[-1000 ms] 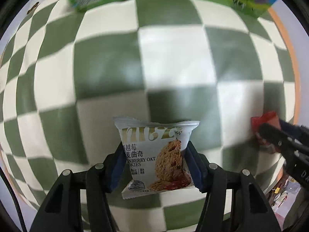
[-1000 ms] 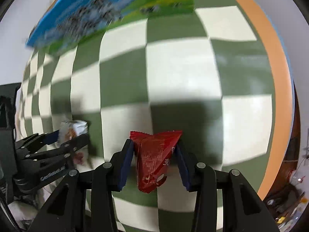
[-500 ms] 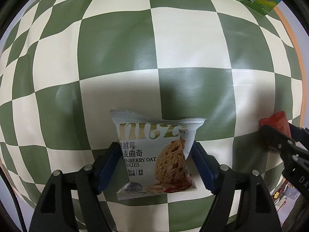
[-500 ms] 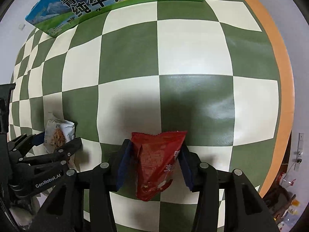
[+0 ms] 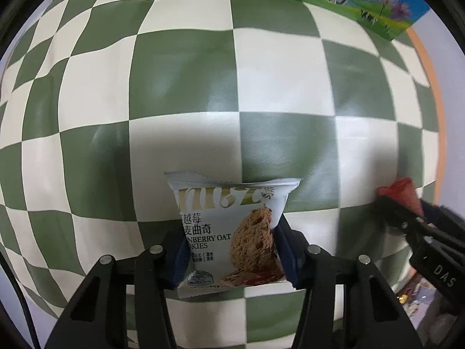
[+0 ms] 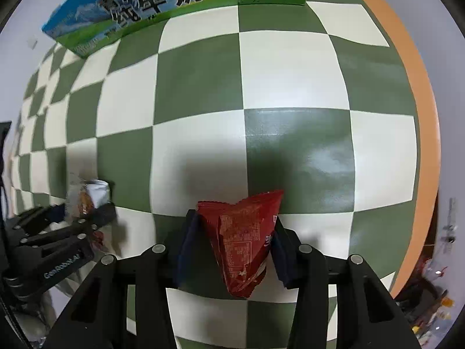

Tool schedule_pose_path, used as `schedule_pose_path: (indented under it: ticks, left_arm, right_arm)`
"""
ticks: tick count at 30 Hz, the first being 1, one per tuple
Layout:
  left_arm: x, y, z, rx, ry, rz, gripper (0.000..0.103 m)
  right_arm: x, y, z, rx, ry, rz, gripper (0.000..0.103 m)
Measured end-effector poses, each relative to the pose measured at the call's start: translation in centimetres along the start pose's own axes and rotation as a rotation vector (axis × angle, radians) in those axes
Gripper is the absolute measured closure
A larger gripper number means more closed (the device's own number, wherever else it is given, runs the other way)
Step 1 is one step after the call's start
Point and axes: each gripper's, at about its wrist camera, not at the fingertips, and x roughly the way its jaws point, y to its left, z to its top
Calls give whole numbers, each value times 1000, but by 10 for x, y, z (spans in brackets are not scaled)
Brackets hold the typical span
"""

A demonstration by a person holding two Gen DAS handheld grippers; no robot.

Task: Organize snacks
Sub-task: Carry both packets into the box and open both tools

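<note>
Worktop (image 5: 284,72): green/cream checked cloth, orange rim on the right edge. Milk carton box (image 6: 174,3) lies along the far edge. Both tongs point down over the middle of the cloth, side by side. Left tongs (image 5: 229,250) have the white cranberry oat cookie packet (image 5: 229,232) between the pads and the jaws are closing in on it; wrapper is slightly creased at the sides. Right tongs (image 6: 232,247) are nearly closed, clamped on the red snack packet (image 6: 244,238), which sits skewed in the grip, corner down. Risks: red packet is held off-centre on slick foil, so it may rotate or slip out in transit; left squeeze could crush the cookie; tongs are near each other, so they could clash.
</note>
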Motion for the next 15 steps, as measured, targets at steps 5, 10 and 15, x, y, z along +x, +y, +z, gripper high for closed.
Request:
schedule_pose_path:
  ticks: [5,10,15]
  left_arm:
    - [-35,8,20,-12,-50,-79,54]
    - [-99,-6,61,20,-150,-157,54]
    - [-164,-40,131,61,-257,-202,54]
  right_arm:
    - [-24,-2,3,51,-17,89,55]
    - [-66,-8,28,77,-74,176,55]
    - [-121,-3,86,64,-187,241,55]
